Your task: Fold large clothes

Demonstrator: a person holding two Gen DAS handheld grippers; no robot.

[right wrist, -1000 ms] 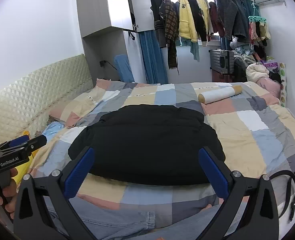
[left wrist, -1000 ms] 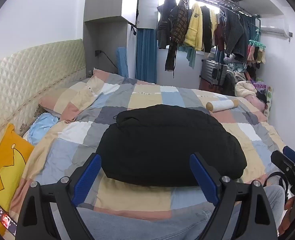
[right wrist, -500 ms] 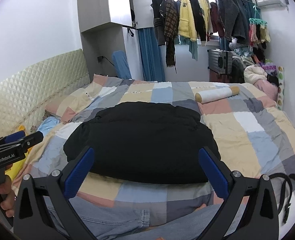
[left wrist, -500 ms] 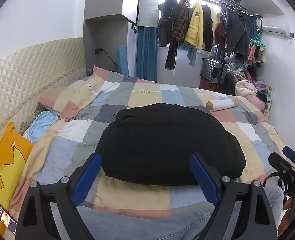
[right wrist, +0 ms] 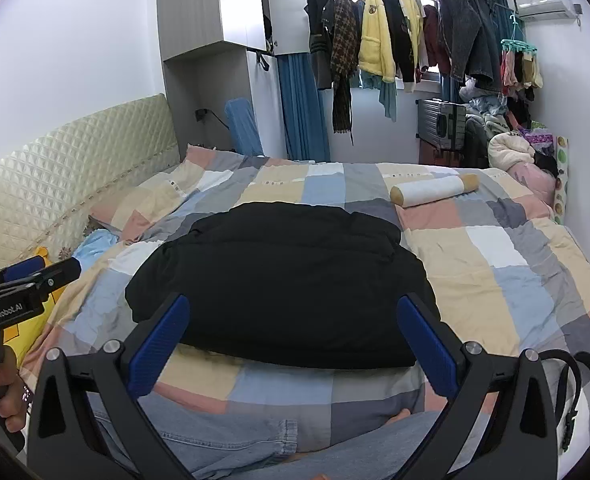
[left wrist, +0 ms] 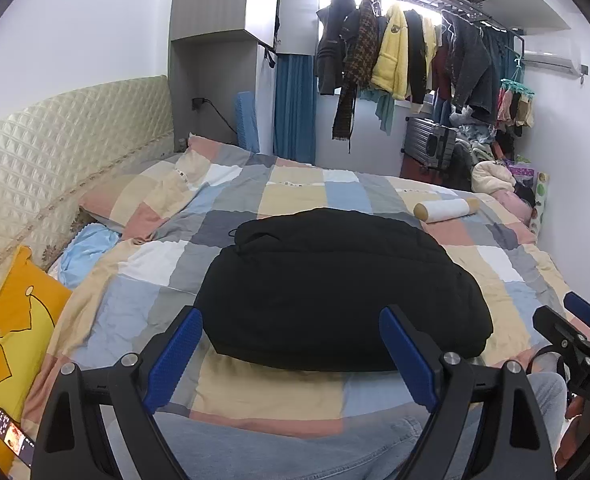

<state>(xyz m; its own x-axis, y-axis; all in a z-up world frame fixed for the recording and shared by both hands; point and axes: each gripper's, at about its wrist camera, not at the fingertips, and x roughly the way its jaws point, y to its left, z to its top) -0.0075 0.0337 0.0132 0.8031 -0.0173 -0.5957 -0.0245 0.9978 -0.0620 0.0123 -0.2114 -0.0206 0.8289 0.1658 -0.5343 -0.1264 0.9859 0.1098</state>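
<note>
On the patchwork bed [left wrist: 279,196], the black padded coat [left wrist: 335,288] lay folded into a thick bundle at mid-mattress. Its bulk risked springing open if released or gripped by one layer only. Left gripper [left wrist: 291,356] and right gripper [right wrist: 295,344] hovered short of it, level, wide apart, empty.

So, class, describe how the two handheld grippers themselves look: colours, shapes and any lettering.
Both the left gripper and the right gripper have black angular frames with silver bolts and blue textured finger pads. White lettering reads "GenRobot.AI" on the left gripper's side and "DAS" on the right's. No cables show.
</note>
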